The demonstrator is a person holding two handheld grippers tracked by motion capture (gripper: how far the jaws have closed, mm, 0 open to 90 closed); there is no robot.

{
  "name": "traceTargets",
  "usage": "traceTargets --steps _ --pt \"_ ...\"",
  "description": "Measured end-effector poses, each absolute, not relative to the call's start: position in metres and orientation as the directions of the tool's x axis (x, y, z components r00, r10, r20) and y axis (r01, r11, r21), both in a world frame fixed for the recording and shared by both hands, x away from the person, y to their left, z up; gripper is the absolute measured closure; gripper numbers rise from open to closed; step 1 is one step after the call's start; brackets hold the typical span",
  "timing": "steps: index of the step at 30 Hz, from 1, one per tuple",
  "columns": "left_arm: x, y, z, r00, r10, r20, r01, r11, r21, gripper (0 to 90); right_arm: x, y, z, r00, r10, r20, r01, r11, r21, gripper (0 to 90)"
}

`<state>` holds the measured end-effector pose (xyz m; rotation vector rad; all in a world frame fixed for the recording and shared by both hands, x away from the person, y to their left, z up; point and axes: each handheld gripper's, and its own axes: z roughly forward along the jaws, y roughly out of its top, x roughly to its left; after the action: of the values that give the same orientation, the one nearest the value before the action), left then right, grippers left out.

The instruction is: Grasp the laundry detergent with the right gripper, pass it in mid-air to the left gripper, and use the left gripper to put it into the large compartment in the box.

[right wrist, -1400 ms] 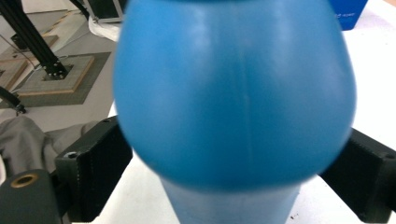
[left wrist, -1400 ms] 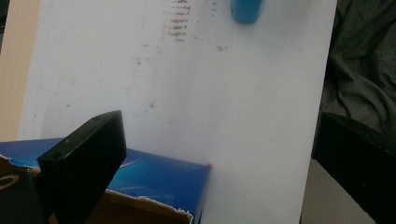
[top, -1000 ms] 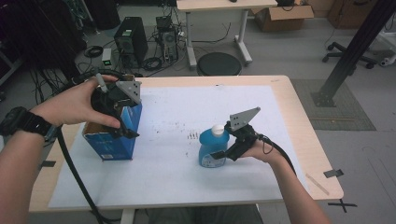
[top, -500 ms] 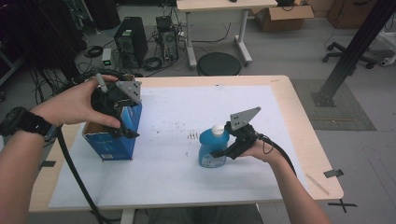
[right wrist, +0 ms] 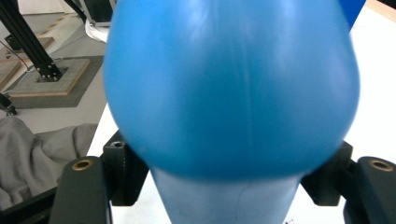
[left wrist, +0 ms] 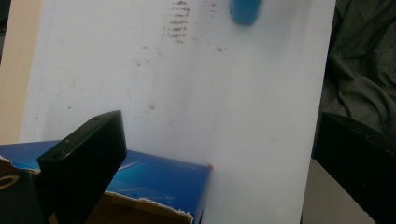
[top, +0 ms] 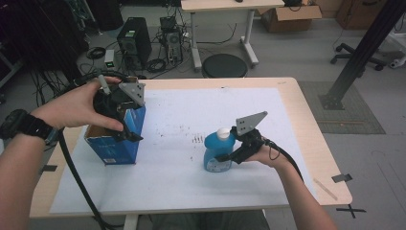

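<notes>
A blue bottle (top: 213, 143) with a white cap (top: 223, 132) stands upright on the white sheet, right of centre. My right gripper (top: 219, 152) reaches it from the right. In the right gripper view the bottle (right wrist: 229, 93) sits between the jaws, which have just been closing, and the pads (right wrist: 125, 173) rest against its narrower part. At the left an open-topped blue cardboard box (top: 115, 151) stands on the sheet. My left gripper (top: 125, 129) hangs over its right wall, jaws wide apart. In the left gripper view one jaw lies over the box (left wrist: 154, 179) and the gripper (left wrist: 219, 154) holds nothing.
A white paper sheet (top: 182, 182) covers most of the wooden table (top: 311, 124). Dark smudges (top: 197, 139) mark the sheet near the bottle. Beyond the far edge stand a round black stool (top: 225, 66) and computer towers (top: 134, 43). Bits of black tape (top: 344, 178) sit at the right corner.
</notes>
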<state>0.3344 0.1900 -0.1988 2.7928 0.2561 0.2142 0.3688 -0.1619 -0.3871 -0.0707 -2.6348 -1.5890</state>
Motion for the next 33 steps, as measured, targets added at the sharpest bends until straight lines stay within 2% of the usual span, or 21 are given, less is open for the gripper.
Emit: traceTargets --steps 6,11,27,33 --pt "0.335 0.19 -0.2 0.972 0.201 0.118 0.152 -0.931 0.332 3.9 0.369 -0.164 -0.39 -0.997 0.013 0.079 0.076 0.467 0.881 31.9" --pt "0.335 0.189 -0.2 0.972 0.201 0.117 0.153 -0.931 0.331 3.9 0.369 -0.164 -0.39 -0.998 -0.007 0.068 0.057 0.466 0.883 38.9" --pt "0.335 0.184 -0.193 0.974 0.189 0.128 0.137 -0.933 0.334 3.8 0.372 -0.161 -0.382 -0.996 0.032 0.086 0.09 0.492 0.866 42.0" --pt "0.335 0.181 -0.187 0.974 0.181 0.134 0.126 -0.932 0.34 3.8 0.372 -0.152 -0.358 -0.997 0.015 0.073 0.071 0.48 0.874 42.0"
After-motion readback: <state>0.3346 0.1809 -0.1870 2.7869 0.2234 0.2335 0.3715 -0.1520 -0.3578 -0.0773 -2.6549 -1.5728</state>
